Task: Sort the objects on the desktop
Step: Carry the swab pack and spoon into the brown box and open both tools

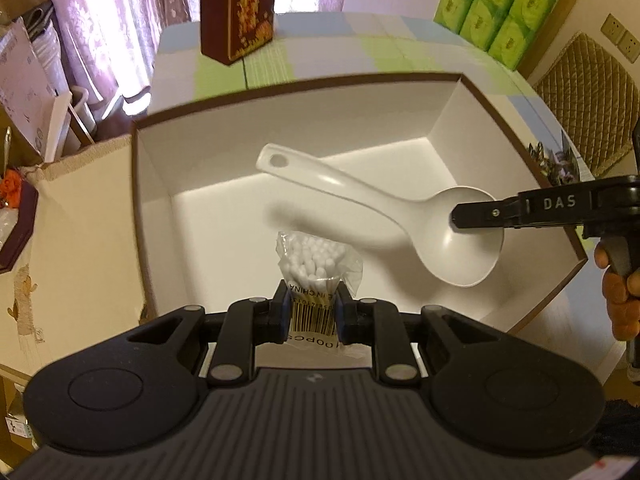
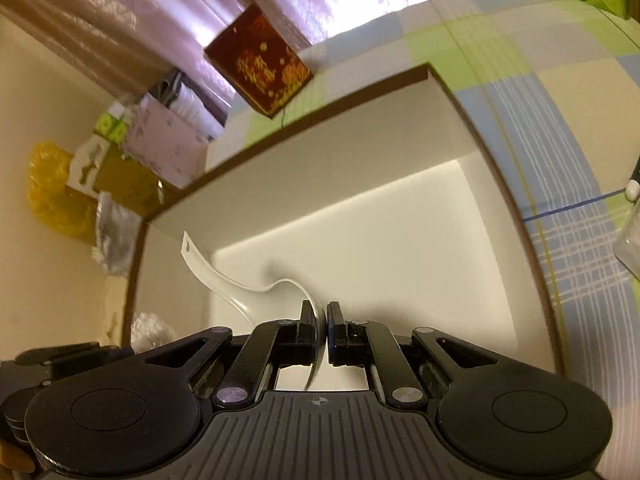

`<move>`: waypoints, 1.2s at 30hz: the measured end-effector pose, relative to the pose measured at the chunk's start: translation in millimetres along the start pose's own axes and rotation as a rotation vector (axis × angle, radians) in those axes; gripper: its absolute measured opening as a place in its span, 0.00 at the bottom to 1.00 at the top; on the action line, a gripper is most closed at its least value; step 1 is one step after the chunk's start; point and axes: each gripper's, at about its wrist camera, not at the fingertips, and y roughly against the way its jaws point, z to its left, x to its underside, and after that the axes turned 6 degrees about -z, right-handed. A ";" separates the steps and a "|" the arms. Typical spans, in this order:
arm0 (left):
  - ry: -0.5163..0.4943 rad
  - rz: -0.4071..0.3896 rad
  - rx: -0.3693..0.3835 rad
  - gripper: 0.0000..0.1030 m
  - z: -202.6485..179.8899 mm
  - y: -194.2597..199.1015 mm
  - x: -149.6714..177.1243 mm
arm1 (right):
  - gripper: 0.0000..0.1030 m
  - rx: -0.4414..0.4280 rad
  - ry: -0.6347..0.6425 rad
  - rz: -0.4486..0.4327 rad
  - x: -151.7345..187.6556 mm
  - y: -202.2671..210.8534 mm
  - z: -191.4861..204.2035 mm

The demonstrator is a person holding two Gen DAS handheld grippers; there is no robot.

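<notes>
A white box with a brown rim sits open on the checked tablecloth. My left gripper is shut on a clear bag of cotton swabs, held over the box's near edge. My right gripper comes in from the right, shut on the bowl of a white plastic spoon that hangs above the box floor, handle pointing far left. In the right wrist view, the right gripper pinches the spoon edge-on inside the box, and the cotton swabs show at lower left.
A dark red gift box stands at the table's far edge behind the white box. Green tissue packs are stacked at the back right. A quilted chair back is on the right, with cardboard clutter on the left.
</notes>
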 end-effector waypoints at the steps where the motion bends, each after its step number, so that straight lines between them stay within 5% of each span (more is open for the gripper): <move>1: -0.004 0.009 0.003 0.17 -1.4 -3.6 0.7 | 0.02 0.006 0.004 0.006 1.1 -1.8 -0.1; 22: -0.063 0.146 0.070 0.18 -26.1 -56.6 7.3 | 0.02 0.102 0.054 0.058 8.1 -17.8 -10.2; 26: -0.073 0.156 0.050 0.31 -29.6 -61.0 8.2 | 0.02 0.112 0.074 0.064 9.5 -18.9 -9.9; 32: -0.074 0.147 0.029 0.38 -25.7 -56.9 7.3 | 0.03 0.135 0.132 0.055 12.3 -20.4 -3.9; 36: -0.065 0.137 0.011 0.54 -22.5 -53.4 8.3 | 0.06 0.137 0.184 0.055 14.7 -22.6 2.3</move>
